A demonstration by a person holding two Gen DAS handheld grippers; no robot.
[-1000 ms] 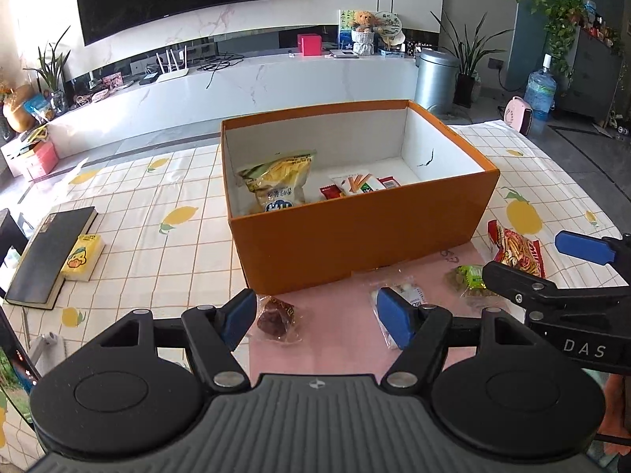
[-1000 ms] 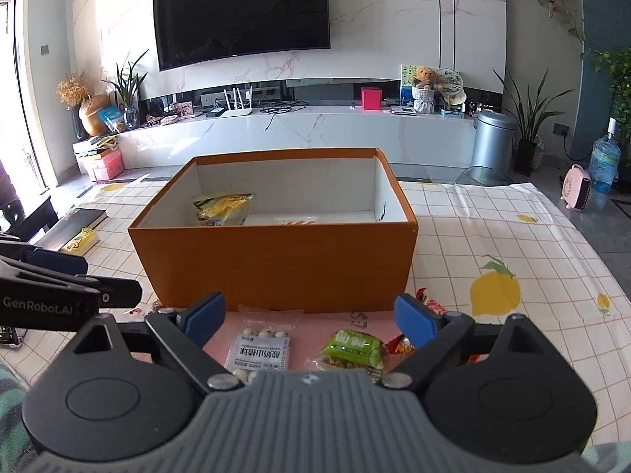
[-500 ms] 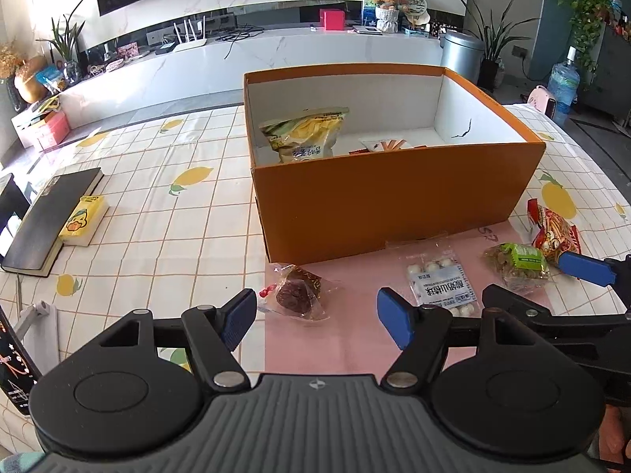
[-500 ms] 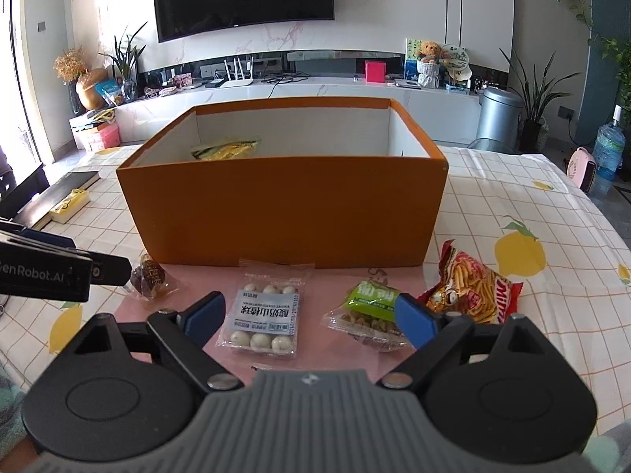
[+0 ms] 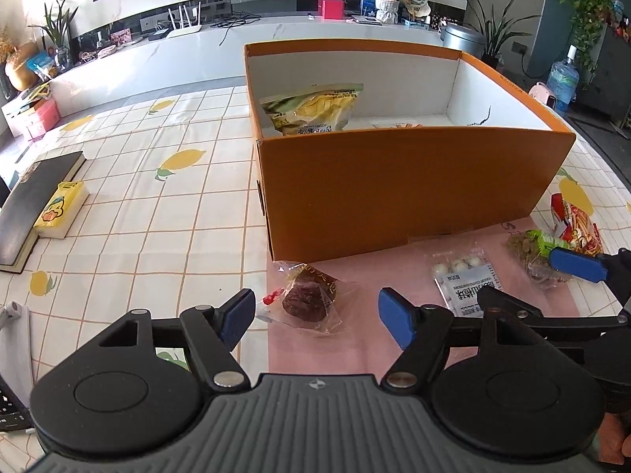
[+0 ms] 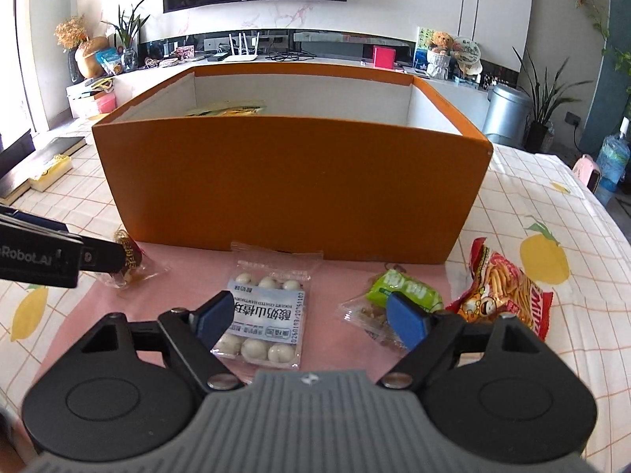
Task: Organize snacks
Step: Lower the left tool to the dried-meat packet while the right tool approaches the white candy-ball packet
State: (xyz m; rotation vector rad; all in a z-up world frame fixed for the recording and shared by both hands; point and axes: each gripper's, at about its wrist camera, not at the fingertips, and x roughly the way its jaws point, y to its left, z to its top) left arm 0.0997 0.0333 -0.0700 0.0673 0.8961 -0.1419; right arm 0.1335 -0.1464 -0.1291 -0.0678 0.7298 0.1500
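An orange box (image 5: 410,181) stands on the table and holds a yellow snack bag (image 5: 315,112). Before it on a pink mat lie a clear packet with a brown snack (image 5: 309,299), a white-ball packet (image 6: 268,311), a green nut packet (image 6: 398,295) and a red fries bag (image 6: 508,291). My left gripper (image 5: 317,317) is open, low over the brown snack packet. My right gripper (image 6: 309,313) is open, low between the white-ball packet and the green packet; it also shows in the left wrist view (image 5: 575,268).
A black book (image 5: 35,197) and a yellow tissue pack (image 5: 61,209) lie at the table's left. The box wall (image 6: 292,181) rises right behind the packets. A counter, a bin and plants stand beyond the table.
Both grippers have dropped lower and moved in toward the packets in front of the box. Both stay open and empty.
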